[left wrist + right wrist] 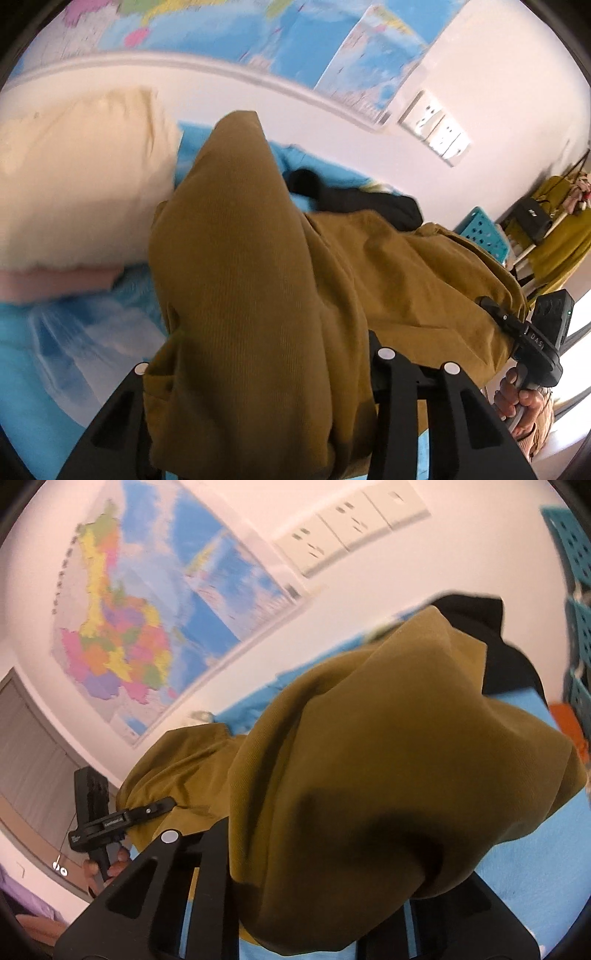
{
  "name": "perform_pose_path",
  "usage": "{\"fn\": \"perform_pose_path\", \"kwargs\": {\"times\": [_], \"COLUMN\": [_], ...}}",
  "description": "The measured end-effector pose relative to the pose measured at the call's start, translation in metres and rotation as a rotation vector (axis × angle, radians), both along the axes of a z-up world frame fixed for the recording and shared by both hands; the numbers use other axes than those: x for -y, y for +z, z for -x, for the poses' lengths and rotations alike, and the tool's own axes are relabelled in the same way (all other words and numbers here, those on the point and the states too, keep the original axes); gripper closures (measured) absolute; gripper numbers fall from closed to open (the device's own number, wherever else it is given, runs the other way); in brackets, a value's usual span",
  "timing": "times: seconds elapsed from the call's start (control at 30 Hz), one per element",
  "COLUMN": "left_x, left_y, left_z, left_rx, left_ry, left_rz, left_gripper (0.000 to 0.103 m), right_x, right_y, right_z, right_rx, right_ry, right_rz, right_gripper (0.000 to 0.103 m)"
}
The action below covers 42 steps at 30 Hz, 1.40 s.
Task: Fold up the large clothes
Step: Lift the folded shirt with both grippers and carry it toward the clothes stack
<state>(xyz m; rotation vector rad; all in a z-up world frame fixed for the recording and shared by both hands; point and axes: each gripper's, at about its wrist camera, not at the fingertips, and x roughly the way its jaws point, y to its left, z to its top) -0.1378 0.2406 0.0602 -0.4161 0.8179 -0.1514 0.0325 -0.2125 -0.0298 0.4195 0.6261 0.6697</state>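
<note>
A white wall carrying a large map (pixel 140 627) and a row of sockets (pixel 439 129) backs a blue-covered bed (pixel 55 350), where a cream pillow (pixel 74 177) lies left of the mustard corduroy garment (pixel 258 277). The left claw (pixel 258 369) pinches one bunched edge of this garment, held up off the bed. To its right the right claw (pixel 321 849) grips another fold of it, a dark garment (pixel 491 638) lying behind.
</note>
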Motion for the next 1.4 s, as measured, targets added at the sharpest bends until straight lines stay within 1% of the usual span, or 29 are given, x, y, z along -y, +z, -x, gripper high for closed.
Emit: {"fn": "perform_pose_path", "kwargs": {"times": [0.07, 0.17, 0.23, 0.33, 0.43, 0.53, 0.57, 0.6, 0.67, 0.73, 0.77, 0.8, 0.83, 0.87, 1.0, 1.07, 1.1, 1.13, 1.17, 1.23, 1.27, 1.33, 1.37, 1.4], "left_x": [0.0, -0.001, -0.003, -0.015, -0.039, -0.069, -0.079, -0.096, -0.112, -0.139, -0.157, -0.17, -0.183, -0.201, -0.264, -0.286, -0.307, -0.32, -0.331, -0.362, -0.375, -0.405, -0.422, -0.429], "left_y": [0.018, 0.047, 0.066, 0.099, 0.134, 0.163, 0.169, 0.179, 0.193, 0.201, 0.205, 0.206, 0.207, 0.207, 0.208, 0.208, 0.202, 0.195, 0.19, 0.163, 0.144, 0.095, 0.06, 0.044], "left_z": [0.0, -0.001, 0.0, 0.004, 0.01, 0.014, 0.017, 0.02, 0.02, 0.022, 0.023, 0.026, 0.026, 0.025, 0.024, 0.022, 0.024, 0.025, 0.024, 0.031, 0.031, 0.027, 0.024, 0.024], "left_rx": [0.028, 0.074, 0.11, 0.173, 0.238, 0.3, 0.314, 0.339, 0.363, 0.377, 0.381, 0.385, 0.386, 0.385, 0.373, 0.378, 0.389, 0.393, 0.396, 0.387, 0.36, 0.252, 0.155, 0.123], "left_ry": [-0.017, -0.011, -0.01, 0.005, 0.047, 0.111, 0.13, 0.168, 0.227, 0.277, 0.324, 0.347, 0.379, 0.423, 0.52, 0.559, 0.59, 0.61, 0.626, 0.677, 0.699, 0.73, 0.754, 0.763], "left_rz": [-0.012, -0.054, -0.065, -0.09, -0.119, -0.148, -0.159, -0.167, -0.188, -0.212, -0.219, -0.227, -0.244, -0.257, -0.305, -0.337, -0.34, -0.347, -0.349, -0.344, -0.346, -0.307, -0.272, -0.251], "left_gripper": [0.063, 0.063, 0.064, 0.064, 0.064, 0.064, 0.064, 0.064, 0.064, 0.064, 0.064, 0.064, 0.064, 0.064, 0.064, 0.064, 0.064, 0.064, 0.064, 0.062, 0.062, 0.06, 0.059, 0.056], "right_x": [-0.004, -0.014, -0.023, -0.043, -0.073, -0.114, -0.125, -0.14, -0.17, -0.2, -0.222, -0.239, -0.263, -0.277, -0.348, -0.378, -0.391, -0.404, -0.421, -0.447, -0.463, -0.485, -0.49, -0.487], "right_y": [0.019, 0.049, 0.07, 0.096, 0.124, 0.153, 0.159, 0.164, 0.175, 0.181, 0.184, 0.186, 0.186, 0.187, 0.186, 0.174, 0.166, 0.156, 0.137, 0.104, 0.08, 0.039, 0.019, 0.008], "right_z": [0.001, 0.007, 0.007, 0.001, -0.009, -0.022, -0.025, -0.03, -0.038, -0.046, -0.052, -0.056, -0.062, -0.064, -0.075, -0.075, -0.075, -0.076, -0.077, -0.08, -0.081, -0.084, -0.084, -0.084], "right_rx": [0.039, 0.11, 0.154, 0.203, 0.257, 0.318, 0.333, 0.34, 0.364, 0.366, 0.374, 0.378, 0.379, 0.389, 0.389, 0.389, 0.383, 0.366, 0.331, 0.257, 0.198, 0.074, 0.012, -0.015], "right_ry": [0.006, 0.029, 0.046, 0.08, 0.119, 0.172, 0.184, 0.197, 0.23, 0.266, 0.284, 0.297, 0.323, 0.331, 0.386, 0.419, 0.435, 0.454, 0.48, 0.516, 0.547, 0.587, 0.609, 0.629], "right_rz": [-0.001, -0.003, -0.012, -0.022, -0.037, -0.073, -0.076, -0.089, -0.095, -0.118, -0.117, -0.12, -0.127, -0.121, -0.147, -0.148, -0.148, -0.146, -0.131, -0.083, -0.043, 0.046, 0.088, 0.097], "right_gripper": [0.084, 0.084, 0.084, 0.084, 0.084, 0.084, 0.084, 0.084, 0.084, 0.084, 0.084, 0.084, 0.084, 0.084, 0.084, 0.084, 0.084, 0.084, 0.084, 0.083, 0.081, 0.072, 0.069, 0.066]}}
